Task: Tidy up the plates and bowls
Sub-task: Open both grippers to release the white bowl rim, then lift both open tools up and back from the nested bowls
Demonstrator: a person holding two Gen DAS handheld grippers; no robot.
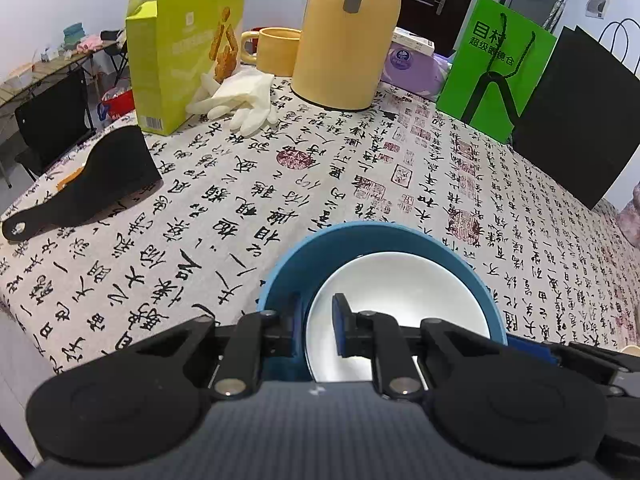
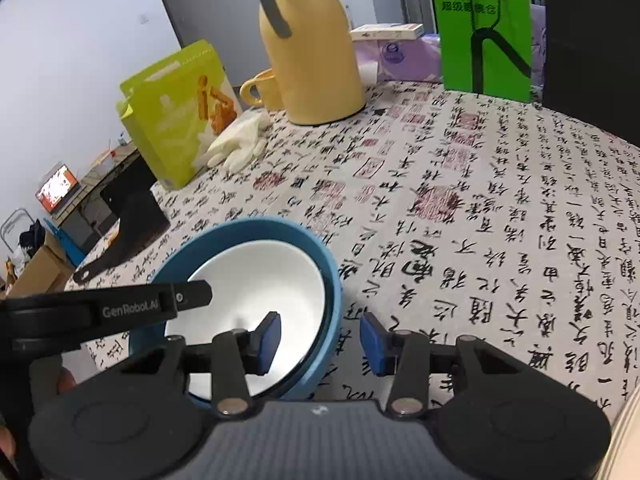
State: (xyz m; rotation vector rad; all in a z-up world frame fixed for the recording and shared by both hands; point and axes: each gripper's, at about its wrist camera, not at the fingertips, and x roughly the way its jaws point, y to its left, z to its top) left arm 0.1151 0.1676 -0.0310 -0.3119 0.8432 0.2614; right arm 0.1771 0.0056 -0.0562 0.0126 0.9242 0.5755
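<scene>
Bowls nested, white bowl [image 1: 396, 300] inside blue bowl [image 1: 380, 240] on the bench [image 1: 280, 184]: left gripper [image 1: 316, 328] pinches their rims, right gripper [image 2: 320, 344] straddles the rim, fingers spread, so lift level.

— What was cut off or hidden in the left view?

— The jug [image 1: 347, 36] was cropped at the top edge, and the near rim of the bowl [image 1: 280, 276] was covered by the left gripper [image 1: 316, 326].

— And in the right view?

— The bowl's left rim was crossed by the other gripper's arm. The laptop [image 2: 56, 190] screen was too small to be read.
</scene>
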